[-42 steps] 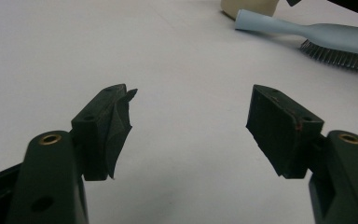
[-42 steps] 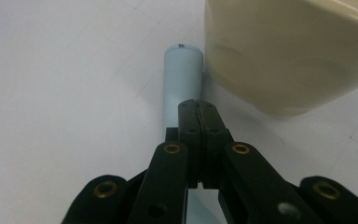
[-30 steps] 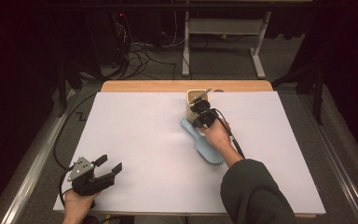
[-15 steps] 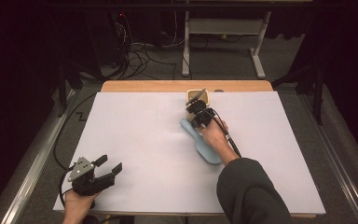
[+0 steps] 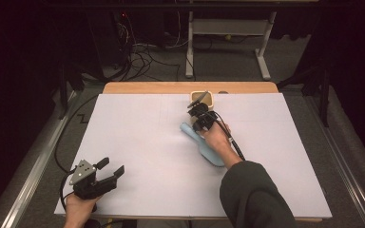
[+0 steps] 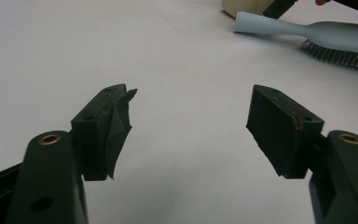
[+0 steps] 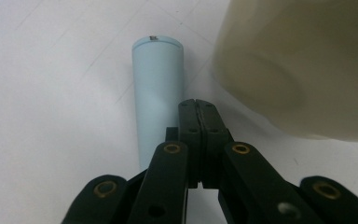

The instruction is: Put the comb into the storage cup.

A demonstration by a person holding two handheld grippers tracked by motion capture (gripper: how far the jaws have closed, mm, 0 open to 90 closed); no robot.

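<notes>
We kept our right gripper (image 7: 198,105), jaws pressed together and empty, beside the pale-blue plastic brush handle (image 7: 158,88), near the beige cup (image 7: 303,60); our left gripper (image 6: 191,126) sat apart, empty.

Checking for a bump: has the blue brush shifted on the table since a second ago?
No. The brush lies at the same slant, its handle end as close to the beige cup as before.
</notes>
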